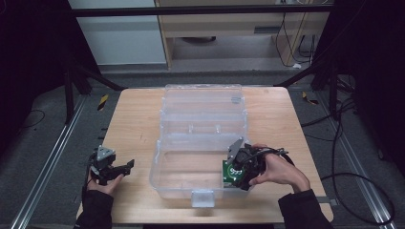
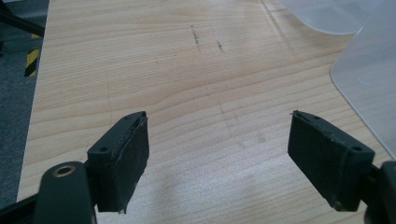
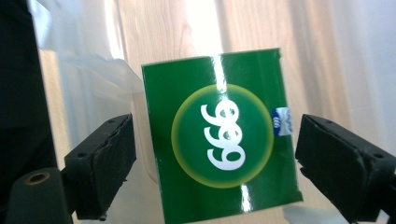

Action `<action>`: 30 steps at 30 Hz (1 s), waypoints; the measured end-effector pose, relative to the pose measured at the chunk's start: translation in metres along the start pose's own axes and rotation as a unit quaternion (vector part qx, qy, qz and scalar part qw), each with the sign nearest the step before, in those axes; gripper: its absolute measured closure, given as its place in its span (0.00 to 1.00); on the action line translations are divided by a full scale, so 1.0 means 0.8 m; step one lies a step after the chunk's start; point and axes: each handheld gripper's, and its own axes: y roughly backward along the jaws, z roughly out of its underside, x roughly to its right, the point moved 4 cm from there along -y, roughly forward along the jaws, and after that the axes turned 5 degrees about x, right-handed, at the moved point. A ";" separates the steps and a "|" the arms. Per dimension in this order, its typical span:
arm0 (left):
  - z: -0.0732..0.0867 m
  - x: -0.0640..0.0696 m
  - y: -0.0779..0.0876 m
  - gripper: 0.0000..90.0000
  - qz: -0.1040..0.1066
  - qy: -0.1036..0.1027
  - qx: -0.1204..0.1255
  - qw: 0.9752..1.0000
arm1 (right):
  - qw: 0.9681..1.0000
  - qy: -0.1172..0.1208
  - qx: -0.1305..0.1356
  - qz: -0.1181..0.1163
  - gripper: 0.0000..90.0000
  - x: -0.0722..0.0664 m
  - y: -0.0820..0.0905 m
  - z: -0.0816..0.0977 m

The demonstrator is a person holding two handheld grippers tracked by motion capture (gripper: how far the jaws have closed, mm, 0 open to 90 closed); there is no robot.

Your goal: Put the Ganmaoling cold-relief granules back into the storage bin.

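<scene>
Inside the big see-through plastic box (image 1: 200, 143) with its lid folded back, near the box's front right corner, sits a small flat green cardboard pack (image 1: 232, 172) with a white "999" in a yellow-rimmed circle (image 3: 223, 136). The right gripper (image 1: 237, 174) is down in that corner with the pack between its two black jaws. In the right gripper view the pads (image 3: 105, 163) stand a little way off from both sides of the pack and do not press on it, so this claw is open and the pack looks let go.

The left gripper (image 1: 117, 171) rests on the pale wooden table (image 1: 138, 119), left of the box and well apart from it. Its jaws are wide open with nothing between them, just bare wood.

I think the pack is light and thin. It is card, so it is a bit stiff, but a hard squeeze could dent it. Its face is shiny, so it may slip. The best place to take hold is across its two side edges, near the middle, with a gentle pinch. The box wall is very close to the pack, so the outer jaw has little room on that side. The box itself looks light too, and it might slide on the table if a claw bumps it.
</scene>
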 end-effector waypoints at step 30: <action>-0.001 0.001 0.001 0.23 0.001 0.000 0.001 1.000 | 0.890 -0.328 0.203 0.242 0.06 0.023 0.077 0.138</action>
